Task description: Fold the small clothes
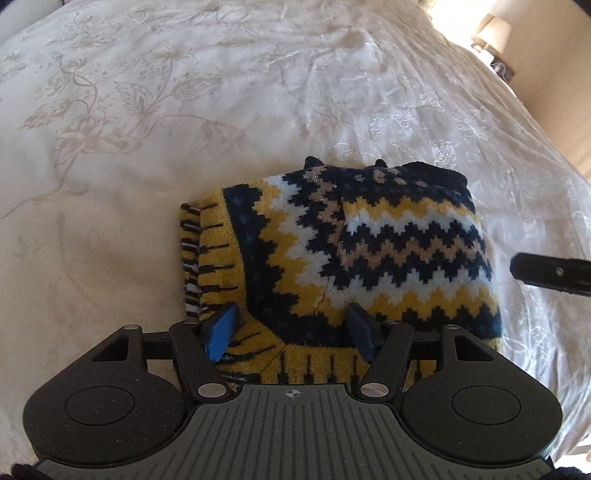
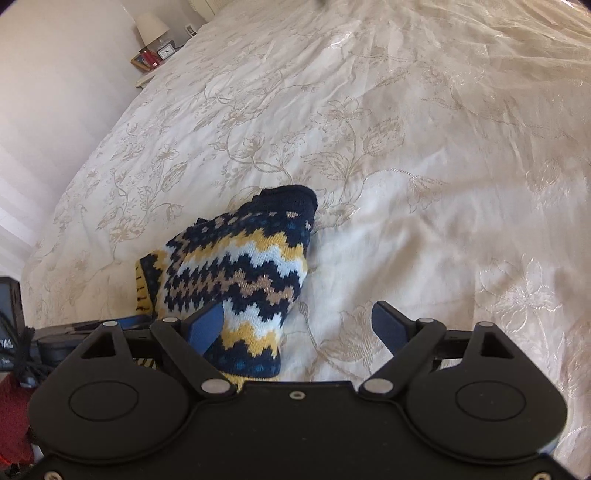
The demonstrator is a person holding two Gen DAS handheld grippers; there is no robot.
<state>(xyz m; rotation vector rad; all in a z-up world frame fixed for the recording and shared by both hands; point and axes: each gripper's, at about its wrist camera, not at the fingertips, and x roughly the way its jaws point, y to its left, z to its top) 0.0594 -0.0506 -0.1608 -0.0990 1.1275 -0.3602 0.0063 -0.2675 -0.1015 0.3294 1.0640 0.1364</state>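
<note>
A small knitted sweater (image 1: 354,251) with navy, yellow, white and tan zigzags lies folded into a compact bundle on the cream bedspread (image 1: 184,110). My left gripper (image 1: 291,325) is open just over the bundle's near edge, its blue pads on either side of the yellow ribbed hem, holding nothing. The sweater also shows in the right wrist view (image 2: 236,277), left of centre. My right gripper (image 2: 299,325) is open and empty; its left pad (image 2: 207,325) overlaps the bundle's near right corner, its right pad over bare bedspread. A black tip of the right gripper (image 1: 550,273) shows at the left view's right edge.
The embroidered bedspread (image 2: 424,166) stretches far ahead and to both sides. A bedside table with a lamp (image 2: 153,29), clock and books stands by the wall at the far end. Dark gear and a red cloth (image 2: 14,432) lie at the right view's lower left.
</note>
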